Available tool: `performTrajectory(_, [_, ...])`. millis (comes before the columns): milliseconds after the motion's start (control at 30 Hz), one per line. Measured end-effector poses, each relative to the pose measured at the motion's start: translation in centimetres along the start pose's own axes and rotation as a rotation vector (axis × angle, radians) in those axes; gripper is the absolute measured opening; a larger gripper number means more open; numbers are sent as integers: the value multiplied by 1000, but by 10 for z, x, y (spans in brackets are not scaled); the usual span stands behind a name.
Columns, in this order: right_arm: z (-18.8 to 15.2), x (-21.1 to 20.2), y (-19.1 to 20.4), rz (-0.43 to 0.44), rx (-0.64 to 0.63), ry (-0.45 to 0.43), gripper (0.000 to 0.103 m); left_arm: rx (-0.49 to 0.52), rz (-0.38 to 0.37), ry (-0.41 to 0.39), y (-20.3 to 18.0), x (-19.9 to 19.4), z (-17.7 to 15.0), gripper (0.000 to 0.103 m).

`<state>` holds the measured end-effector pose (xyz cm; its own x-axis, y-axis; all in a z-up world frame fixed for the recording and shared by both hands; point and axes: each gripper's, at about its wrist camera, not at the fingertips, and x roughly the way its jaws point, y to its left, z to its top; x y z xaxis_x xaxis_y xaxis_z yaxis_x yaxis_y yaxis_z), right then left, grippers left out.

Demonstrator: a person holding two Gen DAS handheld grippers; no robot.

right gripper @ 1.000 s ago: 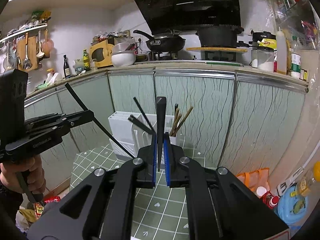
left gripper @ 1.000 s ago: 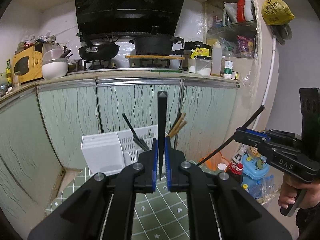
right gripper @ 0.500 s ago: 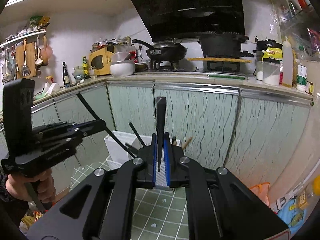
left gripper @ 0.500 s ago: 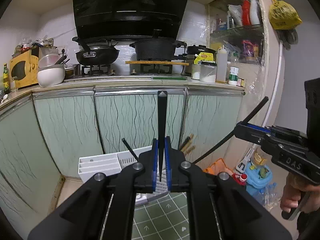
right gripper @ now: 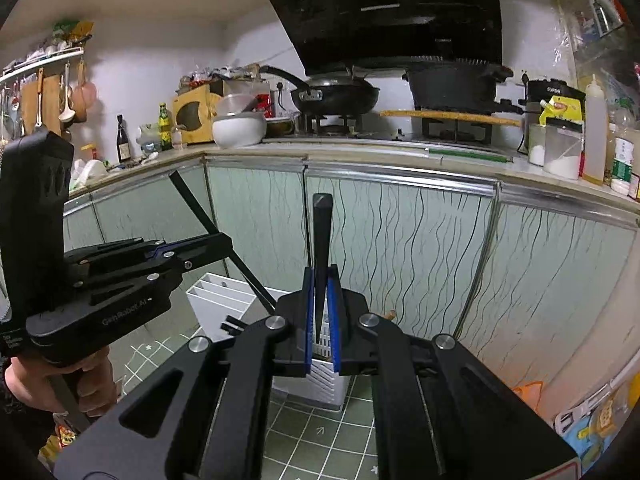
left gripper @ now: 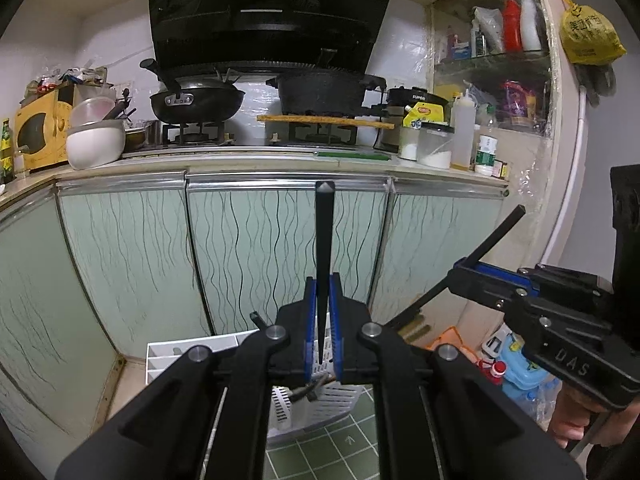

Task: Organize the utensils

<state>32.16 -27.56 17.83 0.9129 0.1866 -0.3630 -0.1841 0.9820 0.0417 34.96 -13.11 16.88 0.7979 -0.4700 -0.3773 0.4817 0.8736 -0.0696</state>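
Gripping black chopstick (left gripper: 323, 248) each, both grippers clamped; green tiled floor (left gripper: 320, 456), wavy-patterned cabinets (left gripper: 128, 264), probably kitchen.

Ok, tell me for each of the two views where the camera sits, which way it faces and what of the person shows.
Left wrist: on the left gripper, facing the kitchen cabinets and stove; its shut jaws hold a black chopstick. The right gripper and the hand on its handle show at right.
Right wrist: on the right gripper, facing the same cabinets; its shut jaws hold another black chopstick. The left gripper and its hand show at left.
Shared: the white utensil rack on the green-tiled floor, the black wok and the range hood.
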Motion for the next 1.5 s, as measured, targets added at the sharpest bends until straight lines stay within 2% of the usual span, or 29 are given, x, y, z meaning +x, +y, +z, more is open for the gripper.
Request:
performTrajectory(267, [-6, 38, -8, -9, 6, 49, 7, 2, -6, 50, 15, 34, -10, 8])
performTrajectory(300, [-7, 44, -10, -30, 2, 59, 21, 0, -3, 70, 17, 39, -12, 9])
performTrajectory(333, [-9, 48, -12, -50, 1, 63, 38, 4, 26, 75, 20, 43, -15, 25])
performTrajectory(367, [-10, 50, -14, -64, 3, 67, 75, 10, 44, 71, 21, 42, -17, 65])
performTrajectory(400, [-11, 49, -15, -78, 5, 58, 90, 14, 63, 56, 23, 40, -17, 86])
performTrajectory(433, [-12, 44, -15, -95, -2, 32, 91, 18, 98, 11, 24, 33, -19, 99])
performTrajectory(467, [-13, 40, -16, -102, -7, 23, 92, 27, 103, -20, 25, 26, -19, 99])
performTrajectory(500, [-13, 37, -17, -104, -9, 22, 95, 39, 98, -18, 25, 22, -20, 99])
performTrajectory(767, [-19, 4, -21, -150, -16, 11, 95, 24, 111, 12, 23, -6, -26, 99])
performTrajectory(900, [-27, -10, -23, -151, 2, 22, 95, 0, 100, 16, 19, -21, -29, 99])
performTrajectory(1133, [-44, -38, -14, -144, 2, 29, 95, 22, 114, 12, 6, -55, -38, 99])
performTrajectory(1500, [-74, -77, 4, -147, -12, 38, 95, -2, 143, 20, 3, -95, -68, 99])
